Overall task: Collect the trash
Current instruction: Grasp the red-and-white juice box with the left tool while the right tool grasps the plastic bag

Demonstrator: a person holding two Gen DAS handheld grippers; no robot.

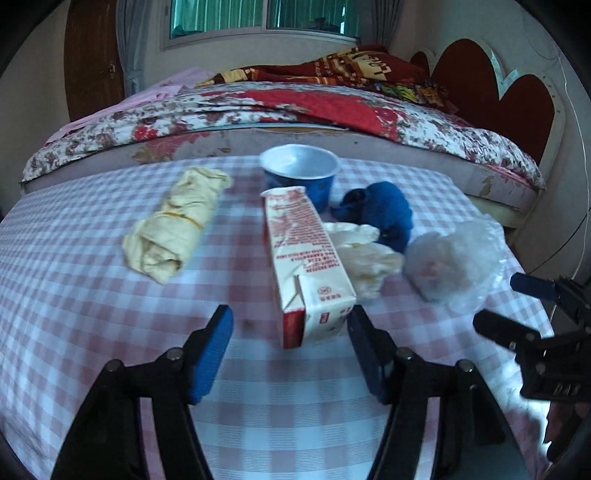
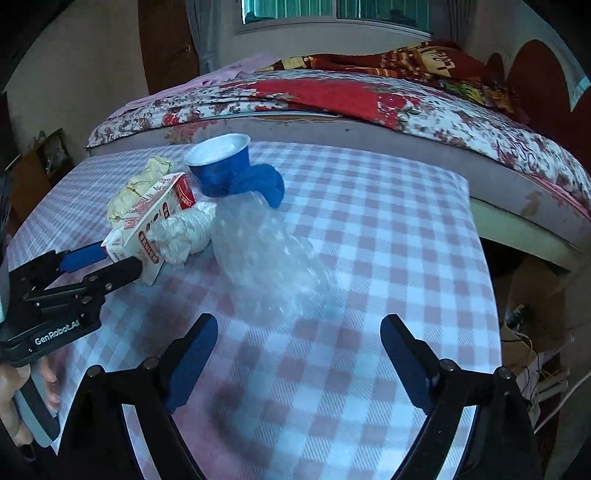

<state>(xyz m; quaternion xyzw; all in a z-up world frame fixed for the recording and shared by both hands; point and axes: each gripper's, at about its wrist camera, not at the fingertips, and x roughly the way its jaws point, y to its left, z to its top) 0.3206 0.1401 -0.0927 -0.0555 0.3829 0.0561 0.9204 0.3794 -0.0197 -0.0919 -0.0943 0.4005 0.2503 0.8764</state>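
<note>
One carton [image 1: 303,266] lies on its side on the checked table [image 1: 74,288], its near end between my left gripper [image 1: 290,325]'s spread fingers; the right pad [image 1: 364,350] sits just beside the carton's corner, though I cannot tell if it touches, and the left pad [image 1: 214,354] stands apart. My right gripper [image 2: 297,332] hangs wide open, holding nothing, just short of the clear bag [image 2: 266,254]. Behind the carton I see a white wad [image 1: 364,254], a blue cup [image 1: 301,173], a blue cloth [image 1: 384,212] and a yellow roll [image 1: 175,221].

Checked tablecloth [image 1: 92,295] — floral bed [image 1: 424,129] behind; window [image 1: 258,18] above.
</note>
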